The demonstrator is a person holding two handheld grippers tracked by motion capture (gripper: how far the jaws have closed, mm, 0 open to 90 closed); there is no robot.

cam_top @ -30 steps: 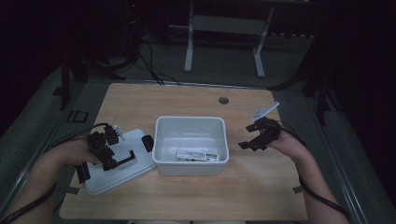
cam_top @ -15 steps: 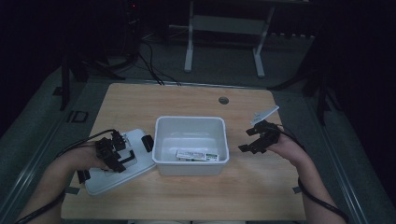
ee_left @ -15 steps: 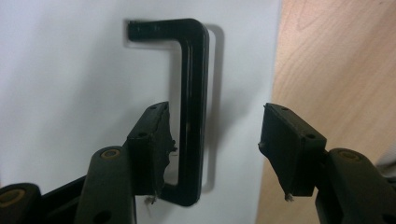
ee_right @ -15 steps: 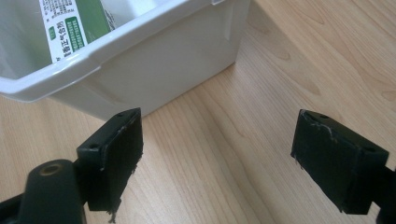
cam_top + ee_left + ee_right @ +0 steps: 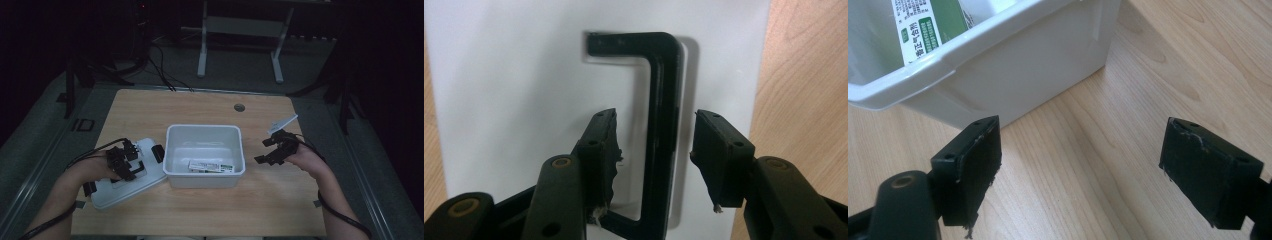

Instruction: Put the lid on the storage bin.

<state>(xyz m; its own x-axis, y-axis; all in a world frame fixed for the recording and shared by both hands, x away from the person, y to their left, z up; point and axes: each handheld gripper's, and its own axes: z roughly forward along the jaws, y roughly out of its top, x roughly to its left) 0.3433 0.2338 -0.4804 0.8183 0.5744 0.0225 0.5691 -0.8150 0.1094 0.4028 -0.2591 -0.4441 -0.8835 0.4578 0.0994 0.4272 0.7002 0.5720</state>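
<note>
Lid handle (image 5: 664, 130) sits between the left gripper's (image 5: 655, 150) parted jaws; closing grasps it. Right gripper (image 5: 1080, 165) hangs wide.

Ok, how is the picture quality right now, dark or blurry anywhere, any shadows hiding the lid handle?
High view: dim, surroundings nearly black, yet the white plastic bin and flat white lid read clearly. Left gripper view: bright and sharp; the black bracket-shaped handle casts a soft shadow on the lid. Right gripper view: evenly lit, the bin's wall shading the light wooden table.
</note>
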